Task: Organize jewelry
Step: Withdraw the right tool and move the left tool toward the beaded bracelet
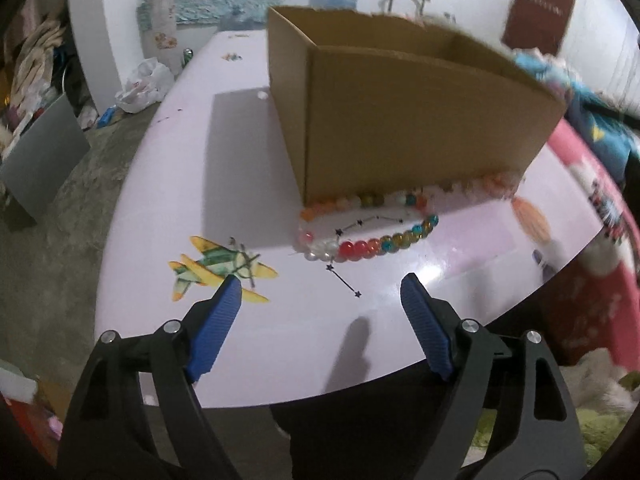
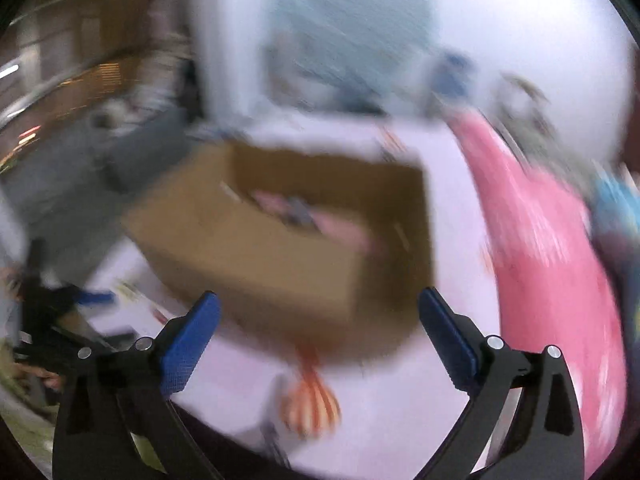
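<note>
In the left wrist view, the left gripper (image 1: 320,292) is spread wide with nothing between its blue pads, and it hovers above the pale pink table (image 1: 168,184). The beaded bracelet (image 1: 366,224) lies in the centre of the frame, just ahead of the fingertips, and its far side touches the foot of the cardboard box (image 1: 404,120), which fills the upper middle. An airplane sticker (image 1: 218,268) is at the lower left of the bracelet.

The right wrist view is much blurred. The right gripper (image 2: 320,300) is also wide and carries nothing; the box (image 2: 288,248) sits in the middle of that frame, and something pink and dark seems to lie inside, but I cannot tell what it is.

The step in hand is probably to pick the bracelet with the left gripper. To do it well, I would lower over the near arc, where the red and yellow beads are free from the box wall, close on only a few beads, then lift straight up above the rim before moving over the opening
</note>
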`<state>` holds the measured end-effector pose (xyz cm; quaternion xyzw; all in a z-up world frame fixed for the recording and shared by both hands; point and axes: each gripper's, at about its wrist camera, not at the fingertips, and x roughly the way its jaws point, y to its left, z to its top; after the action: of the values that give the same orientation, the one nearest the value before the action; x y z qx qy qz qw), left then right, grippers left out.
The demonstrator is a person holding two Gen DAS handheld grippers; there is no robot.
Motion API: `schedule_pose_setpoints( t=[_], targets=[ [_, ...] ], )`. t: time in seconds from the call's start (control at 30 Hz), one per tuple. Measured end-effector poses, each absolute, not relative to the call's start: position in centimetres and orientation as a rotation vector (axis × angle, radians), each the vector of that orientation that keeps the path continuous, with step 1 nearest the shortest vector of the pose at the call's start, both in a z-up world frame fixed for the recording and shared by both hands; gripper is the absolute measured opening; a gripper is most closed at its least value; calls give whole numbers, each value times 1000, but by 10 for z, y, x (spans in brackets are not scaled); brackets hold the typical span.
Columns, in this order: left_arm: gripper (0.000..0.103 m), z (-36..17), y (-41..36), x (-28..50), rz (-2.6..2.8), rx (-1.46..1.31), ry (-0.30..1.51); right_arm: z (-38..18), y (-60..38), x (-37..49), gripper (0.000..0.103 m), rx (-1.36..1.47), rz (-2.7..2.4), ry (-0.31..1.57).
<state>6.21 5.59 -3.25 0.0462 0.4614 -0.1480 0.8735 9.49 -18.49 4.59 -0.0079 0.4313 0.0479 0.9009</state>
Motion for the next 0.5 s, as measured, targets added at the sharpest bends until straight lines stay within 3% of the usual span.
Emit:
schedule_pose_setpoints(
  t=[0.2, 0.33, 0.5],
  targets=[
    [88, -50, 45, 75, -266, 155, 1033, -27, -191, 87, 96, -45, -97, 1053],
    [95, -54, 47, 77, -244, 145, 1030, -37, -188, 94, 96, -109, -126, 1065],
    [96, -54, 46, 81, -223, 143, 1047, -42, -200, 93, 96, -15, -119, 1071]
  ],
)
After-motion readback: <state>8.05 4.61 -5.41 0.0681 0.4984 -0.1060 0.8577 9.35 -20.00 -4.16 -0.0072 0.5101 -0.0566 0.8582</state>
